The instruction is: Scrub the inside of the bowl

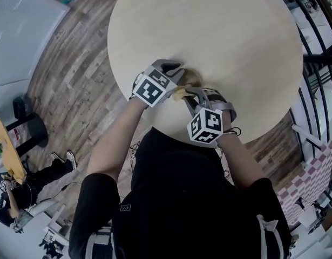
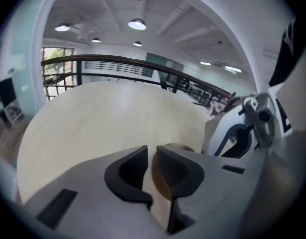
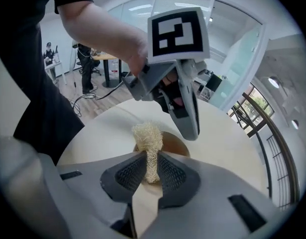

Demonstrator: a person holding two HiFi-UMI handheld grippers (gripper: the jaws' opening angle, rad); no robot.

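A small brown bowl (image 1: 194, 78) stands near the front edge of the round pale table (image 1: 209, 31). My left gripper (image 1: 182, 72) is shut on the bowl's rim; in the left gripper view the brown wall (image 2: 157, 178) sits in the narrow gap between the jaws (image 2: 152, 156). My right gripper (image 3: 152, 166) is shut on a pale fibrous scrubber (image 3: 148, 136), whose bushy top stands over the near rim of the bowl (image 3: 173, 144). In the head view the scrubber (image 1: 180, 93) is just beside the bowl, and the right gripper (image 1: 184, 94) is below it. The left gripper (image 3: 190, 131) reaches down onto the bowl's far rim.
A dark metal railing (image 1: 317, 63) runs along the table's right side. The floor (image 1: 74, 90) to the left is wood. A person sits by a yellow table (image 1: 6, 155) at the lower left. My own torso is close against the table's near edge.
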